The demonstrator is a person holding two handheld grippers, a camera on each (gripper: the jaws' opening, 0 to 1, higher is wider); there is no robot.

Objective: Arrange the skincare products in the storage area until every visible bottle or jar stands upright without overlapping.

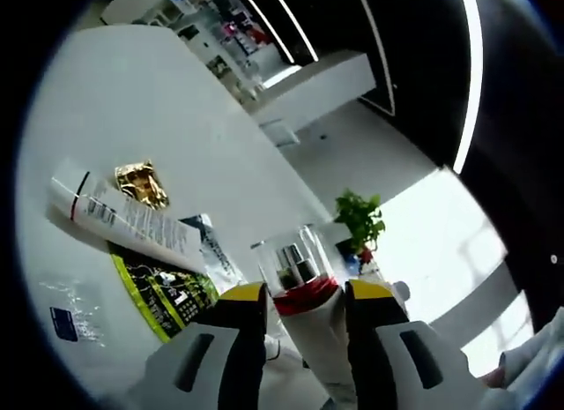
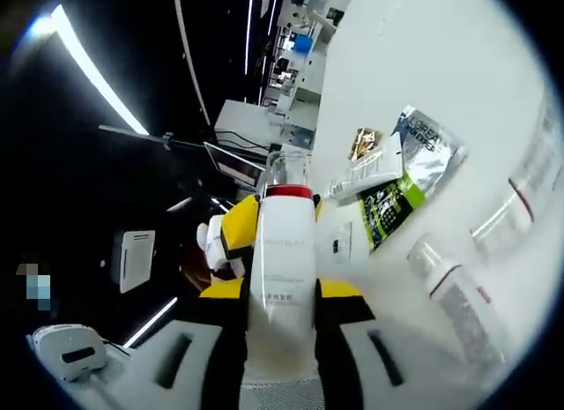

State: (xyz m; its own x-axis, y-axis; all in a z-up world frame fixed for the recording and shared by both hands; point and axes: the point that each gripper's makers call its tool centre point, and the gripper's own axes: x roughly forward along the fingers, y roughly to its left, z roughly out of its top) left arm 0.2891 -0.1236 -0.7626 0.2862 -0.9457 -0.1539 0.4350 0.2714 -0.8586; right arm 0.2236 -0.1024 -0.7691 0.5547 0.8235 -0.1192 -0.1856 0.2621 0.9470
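We see both grippers — left (image 1: 304,297), right (image 2: 280,291) — clamped on same white pump bottle (image 2: 282,260). White tube (image 1: 123,214), sachets (image 1: 163,291) lie near table edge (image 1: 291,176); wide bare tabletop beyond.

White pump bottle (image 2: 282,260), red collar, clear cap: clamped between right gripper (image 2: 280,295) jaws, cap pointing forward; same bottle's cap end sits between left gripper (image 1: 304,295) jaws. White tube (image 1: 123,216) lying flat on table, ahead-left of left gripper, over green-black sachet (image 1: 163,291). Silver sachet (image 2: 427,154) flat beside it. Gold packet (image 1: 141,182) just beyond tube. Clear-capped bottle (image 2: 454,295) lying on side, right of right gripper.
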